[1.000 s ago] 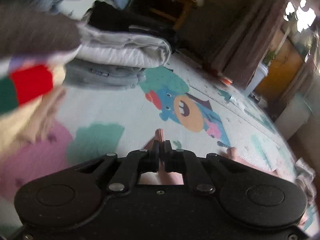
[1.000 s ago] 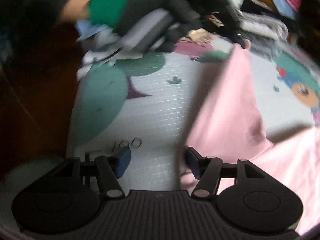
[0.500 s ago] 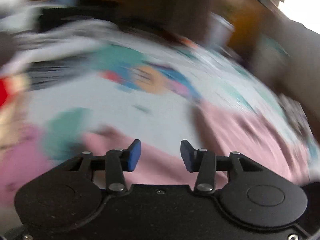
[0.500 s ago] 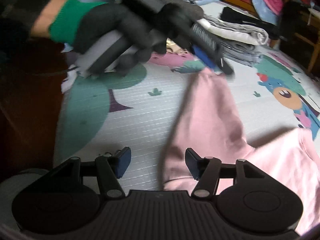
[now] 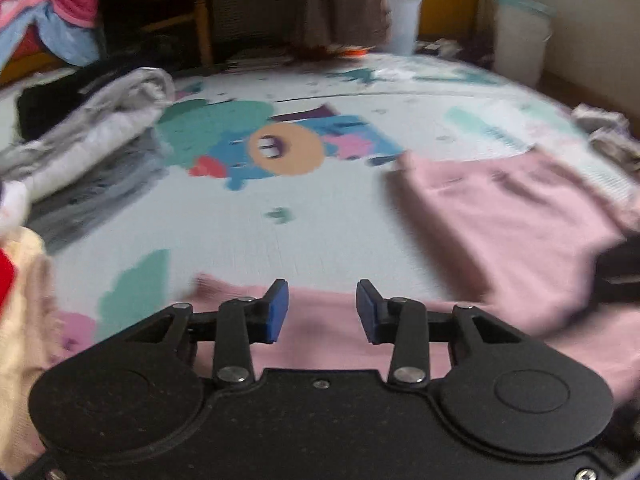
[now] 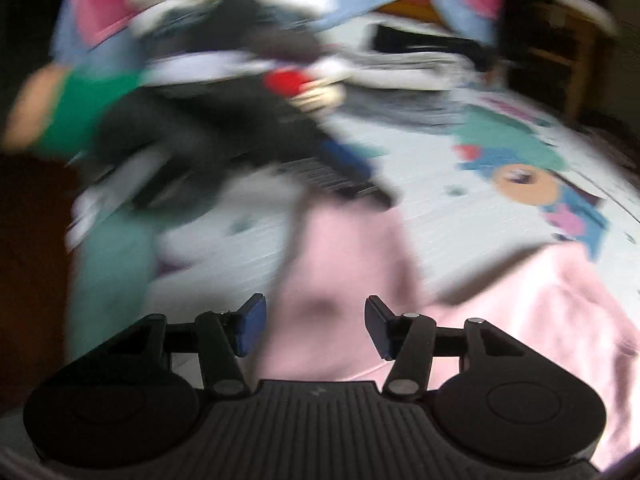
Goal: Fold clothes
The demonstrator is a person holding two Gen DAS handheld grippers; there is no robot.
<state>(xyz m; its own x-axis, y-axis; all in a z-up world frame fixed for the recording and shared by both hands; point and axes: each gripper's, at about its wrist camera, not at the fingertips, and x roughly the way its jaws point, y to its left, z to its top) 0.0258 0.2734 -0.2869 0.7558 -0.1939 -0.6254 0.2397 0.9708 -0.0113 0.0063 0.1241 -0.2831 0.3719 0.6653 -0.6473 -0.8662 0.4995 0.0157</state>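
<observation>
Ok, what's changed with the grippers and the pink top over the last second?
The left gripper, shut on a fold of pink cloth a second ago, has let go; its jaws are open above the pink garment, which lies on the play mat. The right gripper stayed open over the pink sleeve. The folded pile has not moved.

Home: play mat [image 5: 344, 216], clothes piles [image 5: 100, 136]
</observation>
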